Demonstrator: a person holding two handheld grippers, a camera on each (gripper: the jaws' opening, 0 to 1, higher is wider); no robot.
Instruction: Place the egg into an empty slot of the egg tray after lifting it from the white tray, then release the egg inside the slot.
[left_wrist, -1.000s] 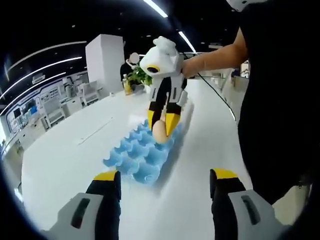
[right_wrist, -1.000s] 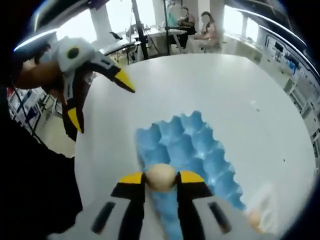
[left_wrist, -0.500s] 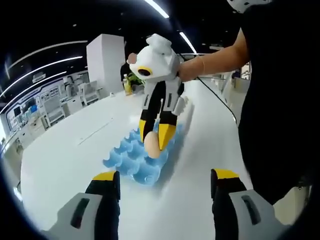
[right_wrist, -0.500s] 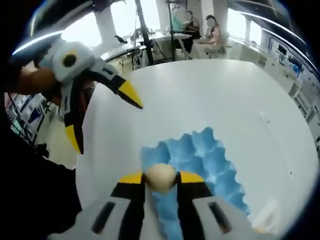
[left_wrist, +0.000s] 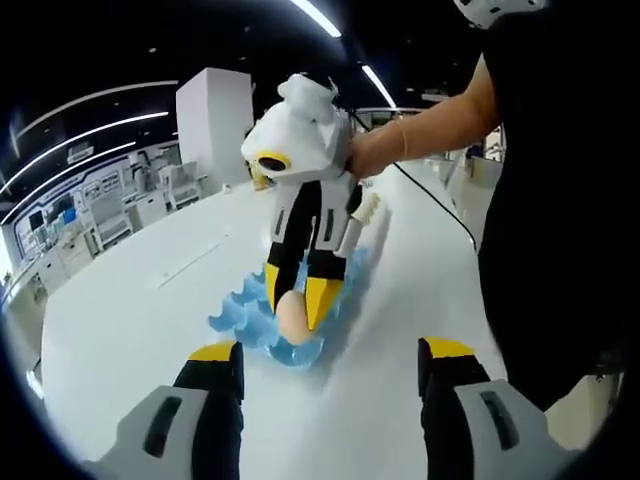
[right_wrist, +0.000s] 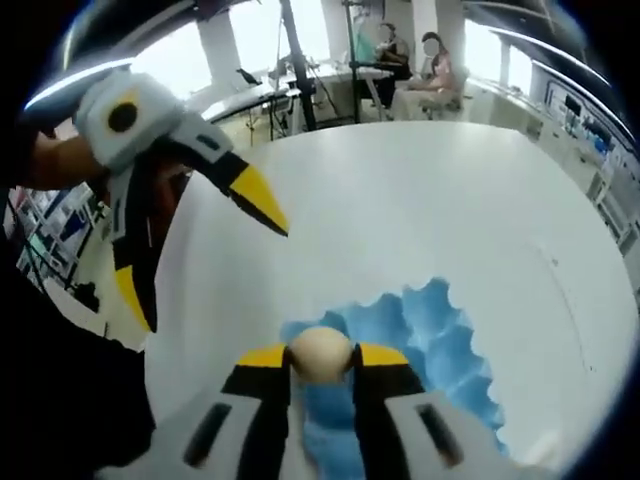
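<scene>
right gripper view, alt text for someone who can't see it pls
The right gripper holds an egg between its yellow-tipped jaws above a blue egg tray on a white table. The left gripper hangs open at upper left.

L view: low over table (left_wrist: 130, 330), faces R gripper (left_wrist: 296, 298) | R view: close above tray (right_wrist: 440, 345) | shared: tray, egg (right_wrist: 320, 355)
</scene>
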